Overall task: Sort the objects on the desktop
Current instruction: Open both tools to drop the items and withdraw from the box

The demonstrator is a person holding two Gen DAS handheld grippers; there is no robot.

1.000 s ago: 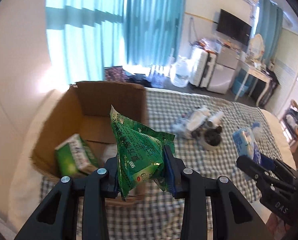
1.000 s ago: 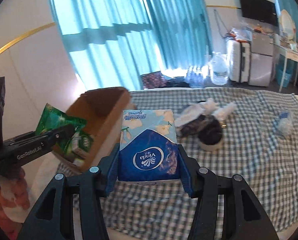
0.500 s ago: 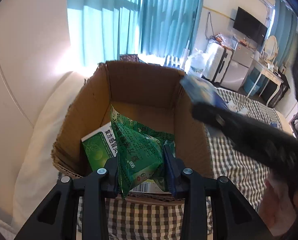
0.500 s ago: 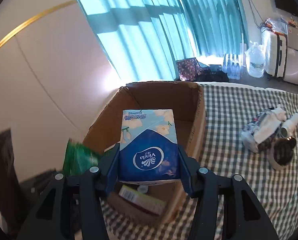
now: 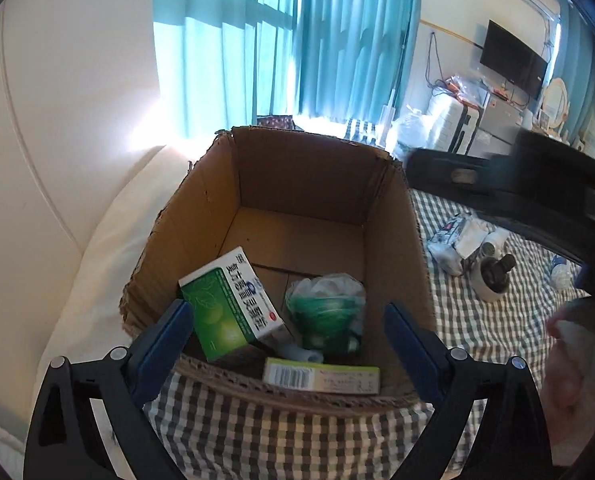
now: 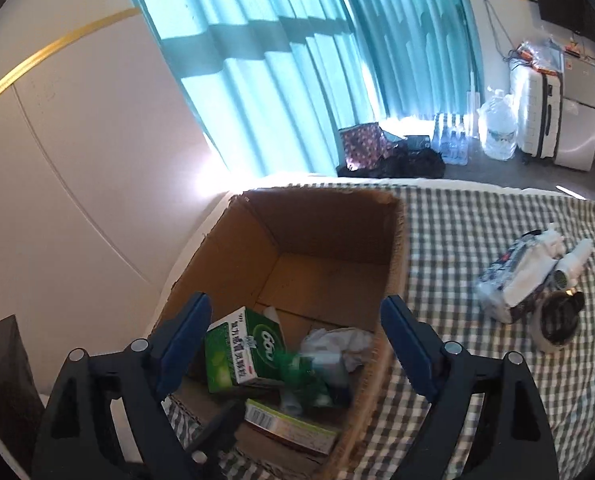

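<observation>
An open cardboard box [image 5: 309, 184] [image 6: 237, 256] stands on the checked cloth. In it lie a green carton [image 5: 233, 304] [image 6: 241, 348], a flat barcoded carton [image 5: 321, 376] [image 6: 289, 424] and a blurred green packet [image 5: 325, 312] [image 6: 301, 372]. My left gripper [image 5: 287, 336] hangs over the box's near rim, its jaws opening with nothing pressed between them. My right gripper [image 6: 296, 340] is over the same box, jaws opening too, nothing gripped. Beside the green packet a smeared blue and white shape [image 6: 337, 376] may be the tissue pack.
On the checked cloth [image 5: 477, 320] [image 6: 477, 240] to the right lie a heap of white packets [image 5: 457, 240] [image 6: 525, 272] and a round black-and-white pot [image 5: 493, 276] [image 6: 557, 324]. A white padded wall runs along the left. A hand [image 5: 569, 360] is at the right edge.
Both grippers swung left over the box and opened. The green packet left the left jaws and the blue tissue pack left the right jaws, both dropping toward the box.
</observation>
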